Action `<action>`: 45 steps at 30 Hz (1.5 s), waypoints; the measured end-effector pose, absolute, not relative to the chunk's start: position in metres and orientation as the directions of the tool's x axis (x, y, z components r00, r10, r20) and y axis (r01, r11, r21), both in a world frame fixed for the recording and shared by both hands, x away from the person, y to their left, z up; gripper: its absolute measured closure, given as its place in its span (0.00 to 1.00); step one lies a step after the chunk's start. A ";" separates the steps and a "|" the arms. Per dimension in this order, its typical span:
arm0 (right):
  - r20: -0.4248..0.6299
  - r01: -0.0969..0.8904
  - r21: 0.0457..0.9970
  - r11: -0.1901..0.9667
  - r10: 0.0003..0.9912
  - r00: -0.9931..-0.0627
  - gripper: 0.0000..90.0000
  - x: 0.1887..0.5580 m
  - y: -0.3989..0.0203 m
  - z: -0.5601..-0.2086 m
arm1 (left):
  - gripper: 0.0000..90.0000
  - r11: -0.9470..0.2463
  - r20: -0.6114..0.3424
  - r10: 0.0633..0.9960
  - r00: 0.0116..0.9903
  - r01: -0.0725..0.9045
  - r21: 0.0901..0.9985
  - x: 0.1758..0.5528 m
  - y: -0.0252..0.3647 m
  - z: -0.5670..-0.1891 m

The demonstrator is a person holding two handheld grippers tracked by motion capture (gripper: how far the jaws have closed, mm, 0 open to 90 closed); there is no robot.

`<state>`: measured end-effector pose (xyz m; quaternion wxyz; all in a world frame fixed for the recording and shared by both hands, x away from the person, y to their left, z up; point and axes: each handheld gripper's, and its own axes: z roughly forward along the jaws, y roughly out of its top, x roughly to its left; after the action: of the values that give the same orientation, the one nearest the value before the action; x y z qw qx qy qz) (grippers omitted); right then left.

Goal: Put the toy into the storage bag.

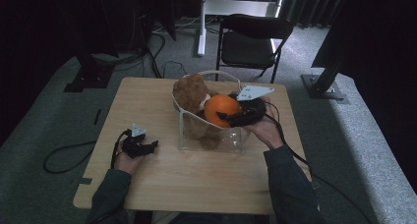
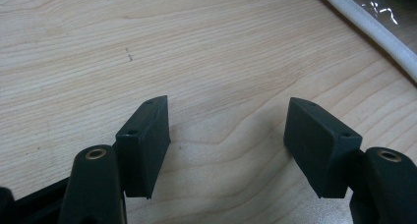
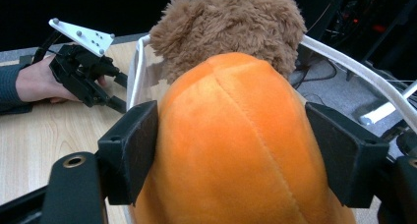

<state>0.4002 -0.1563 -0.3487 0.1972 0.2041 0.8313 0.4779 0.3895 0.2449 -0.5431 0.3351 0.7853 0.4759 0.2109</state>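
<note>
An orange plush ball (image 1: 221,108) rests at the top of a clear bag (image 1: 211,140) with a white rim, beside a brown teddy bear (image 1: 189,94). My right gripper (image 1: 222,113) reaches in from the right, and its jaws stand on either side of the ball. In the right gripper view, the wide-set jaws of the right gripper (image 3: 231,111) flank the orange ball (image 3: 236,145) without squeezing it, and the bear (image 3: 226,22) is behind. My left gripper (image 1: 150,146) rests open on the wooden table (image 1: 196,184), left of the bag. Nothing lies between the jaws of the left gripper (image 2: 228,111).
The bag's white rim (image 2: 373,30) crosses the top right corner of the left gripper view. A black folding chair (image 1: 251,37) stands beyond the table's far edge. Cables trail from both grippers over the table and floor.
</note>
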 end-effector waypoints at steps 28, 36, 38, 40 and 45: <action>-0.119 0.199 0.825 0.529 0.507 -0.854 0.60 0.400 -0.157 -0.368 | 0.38 -0.324 0.014 0.888 0.459 0.605 0.727 0.390 0.245 -0.543; -0.121 0.208 0.797 0.567 0.486 -0.865 0.58 0.398 -0.153 -0.370 | 0.38 -0.324 0.014 0.888 0.459 0.605 0.727 0.390 0.245 -0.543; -0.133 0.193 0.808 0.558 0.490 -0.862 0.51 0.397 -0.153 -0.369 | 0.38 -0.324 0.014 0.888 0.459 0.605 0.727 0.390 0.245 -0.543; -0.132 0.189 0.823 0.536 0.503 -0.854 0.47 0.396 -0.155 -0.368 | 0.38 -0.324 0.014 0.888 0.459 0.605 0.727 0.390 0.245 -0.543; -0.119 0.174 0.850 0.497 0.504 -0.856 0.46 0.394 -0.161 -0.364 | 0.38 -0.324 0.014 0.888 0.459 0.605 0.727 0.390 0.245 -0.543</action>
<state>0.3944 -0.1605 -0.3637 0.1792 0.2002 0.8463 0.4600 0.3903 0.2446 -0.5431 0.3350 0.7858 0.4750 0.2115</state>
